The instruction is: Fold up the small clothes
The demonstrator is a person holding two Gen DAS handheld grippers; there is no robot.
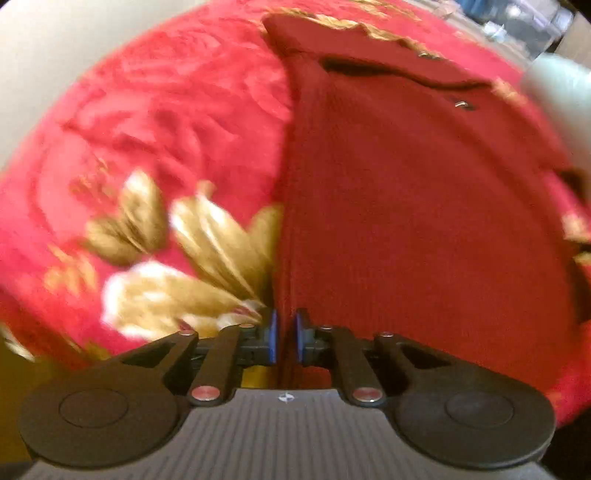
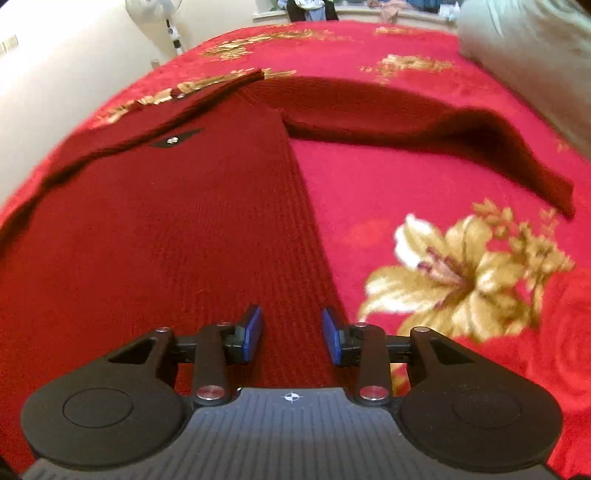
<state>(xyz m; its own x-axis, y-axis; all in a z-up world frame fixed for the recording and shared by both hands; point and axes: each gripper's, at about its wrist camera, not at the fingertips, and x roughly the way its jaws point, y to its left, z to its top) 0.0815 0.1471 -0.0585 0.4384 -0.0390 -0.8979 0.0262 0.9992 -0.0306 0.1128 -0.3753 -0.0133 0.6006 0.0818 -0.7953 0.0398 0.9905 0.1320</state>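
Note:
A dark red knitted sweater [image 1: 406,221] lies flat on a red blanket with gold flowers [image 1: 166,129]. Its left side edge runs straight down between the blue pads of my left gripper [image 1: 285,339], which stand almost together and pinch that edge. In the right wrist view the sweater [image 2: 166,221] fills the left half, with one sleeve [image 2: 443,129] stretched out to the right. My right gripper [image 2: 291,336] hovers over the sweater's right side edge, pads well apart and pressing on nothing. A small metal snap [image 2: 171,140] shows near the collar.
The flowered blanket [image 2: 406,184] spreads out to the right of the sweater. A grey pillow [image 2: 524,55] lies at the far right corner. A standing fan [image 2: 155,11] and a pale wall are beyond the bed's left side.

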